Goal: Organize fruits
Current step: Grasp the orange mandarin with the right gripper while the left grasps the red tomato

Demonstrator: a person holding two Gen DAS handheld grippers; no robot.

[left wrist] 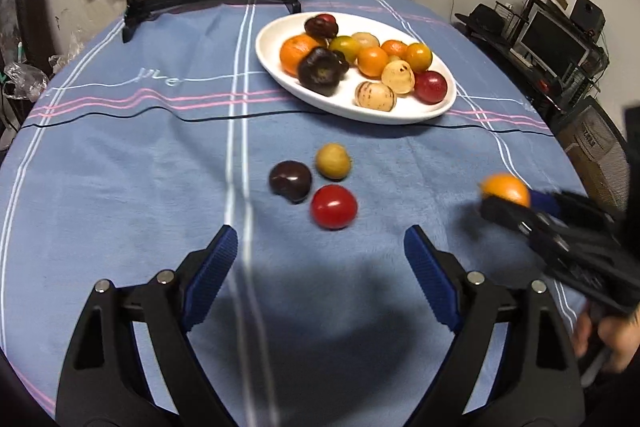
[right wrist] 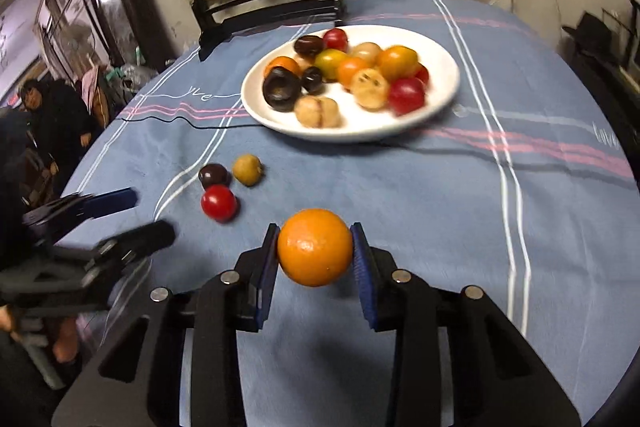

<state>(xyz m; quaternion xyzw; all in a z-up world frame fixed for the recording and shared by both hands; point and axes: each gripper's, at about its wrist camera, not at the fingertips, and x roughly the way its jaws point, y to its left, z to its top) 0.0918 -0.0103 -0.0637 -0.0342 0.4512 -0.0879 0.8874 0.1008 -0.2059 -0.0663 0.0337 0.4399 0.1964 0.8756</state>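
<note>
Most fruit already lay on the white plate. The right gripper clamped an orange; the left gripper gaped empty near three loose fruits mid-table.

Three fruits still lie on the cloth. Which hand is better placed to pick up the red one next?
Left. The left gripper is open and empty, with the red fruit just ahead of its fingers. The right gripper is already shut on an orange, so it probably goes to the plate first.
</note>
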